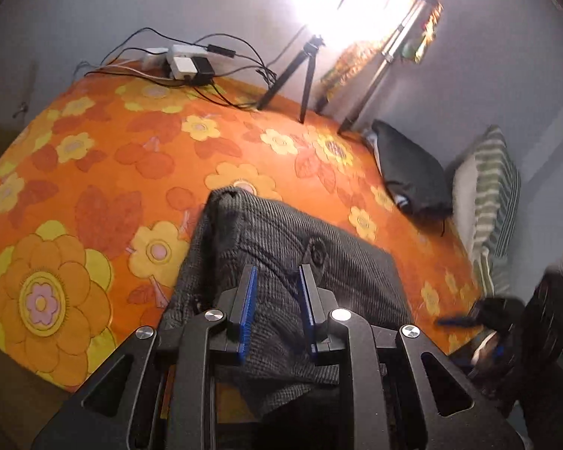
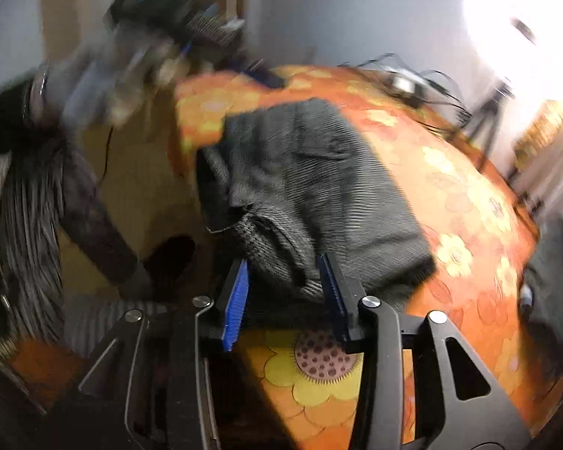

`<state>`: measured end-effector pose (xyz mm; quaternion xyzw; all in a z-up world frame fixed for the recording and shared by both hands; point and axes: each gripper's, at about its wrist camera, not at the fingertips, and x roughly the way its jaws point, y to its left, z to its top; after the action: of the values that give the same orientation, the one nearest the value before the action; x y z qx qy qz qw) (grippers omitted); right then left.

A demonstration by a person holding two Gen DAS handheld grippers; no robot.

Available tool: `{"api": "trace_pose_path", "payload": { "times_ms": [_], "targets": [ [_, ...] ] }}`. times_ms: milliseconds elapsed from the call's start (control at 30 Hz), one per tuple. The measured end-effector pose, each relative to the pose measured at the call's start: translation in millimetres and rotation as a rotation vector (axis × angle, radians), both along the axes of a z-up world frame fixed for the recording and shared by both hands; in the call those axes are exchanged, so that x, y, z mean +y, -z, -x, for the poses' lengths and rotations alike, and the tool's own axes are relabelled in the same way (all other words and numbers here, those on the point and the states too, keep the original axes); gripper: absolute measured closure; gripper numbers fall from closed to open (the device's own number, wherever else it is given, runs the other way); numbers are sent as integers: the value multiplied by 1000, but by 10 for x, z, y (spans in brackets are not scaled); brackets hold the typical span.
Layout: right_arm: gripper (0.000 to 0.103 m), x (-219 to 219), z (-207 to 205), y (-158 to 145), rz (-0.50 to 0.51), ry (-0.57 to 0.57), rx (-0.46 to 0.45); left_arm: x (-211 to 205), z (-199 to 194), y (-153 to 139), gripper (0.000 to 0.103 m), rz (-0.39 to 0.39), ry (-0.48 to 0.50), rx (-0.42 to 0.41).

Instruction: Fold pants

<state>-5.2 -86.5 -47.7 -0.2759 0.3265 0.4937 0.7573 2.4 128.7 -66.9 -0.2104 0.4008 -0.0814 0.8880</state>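
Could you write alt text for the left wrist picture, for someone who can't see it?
Dark grey ribbed pants lie folded on a bed with an orange flowered cover, under the left gripper, whose blue-padded jaws stand slightly apart above them. Behind are a tripod, a bright lamp and tangled cables.

- A dark grey, ribbed woven pair of pants (image 1: 281, 247) is seen, with a round dark button.
- An orange bed sheet (image 1: 105, 157) is printed with yellow flowers having pink centres, and with darker red-orange leaves.
- Bright blue ridged pads are carried by the black left gripper (image 1: 277, 281).
- The same blue pads are carried by the black right gripper (image 2: 287, 270).
- A green-and-white striped pillow (image 1: 491, 191) is shown.
- A plain black cloth bag (image 1: 409, 168) is shown.
- White and black adapters (image 1: 185, 62) are joined by black cables.
- A black tripod (image 1: 300, 71) is shown.
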Motion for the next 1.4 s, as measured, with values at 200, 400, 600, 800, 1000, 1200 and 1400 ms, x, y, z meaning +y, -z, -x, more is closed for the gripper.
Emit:
{"api": "trace_pose_path", "payload": {
  "times_ms": [200, 400, 600, 800, 1000, 1200, 1400],
  "targets": [
    [52, -540, -369, -191, -316, 302, 244, -8, 148, 156, 61, 47, 0, 49],
    [52, -294, -246, -33, -266, 330, 248, 56, 173, 292, 64, 107, -31, 80],
    [52, -68, -171, 333, -109, 309, 216, -28, 198, 296, 89, 61, -25, 76],
    [53, -111, -276, 404, -102, 317, 268, -92, 328, 230, 97, 4, -36, 57],
    [53, -178, -391, 467, -61, 303, 323, -81, 438, 382, 97, -102, -29, 147],
    [52, -624, -713, -15, -266, 388, 326, -15, 459, -91, 95, -107, -39, 11],
    [52, -814, -1236, 102, -354, 577, 456, -453, 176, -210, 95, -106, 82, -23]
  ]
}}
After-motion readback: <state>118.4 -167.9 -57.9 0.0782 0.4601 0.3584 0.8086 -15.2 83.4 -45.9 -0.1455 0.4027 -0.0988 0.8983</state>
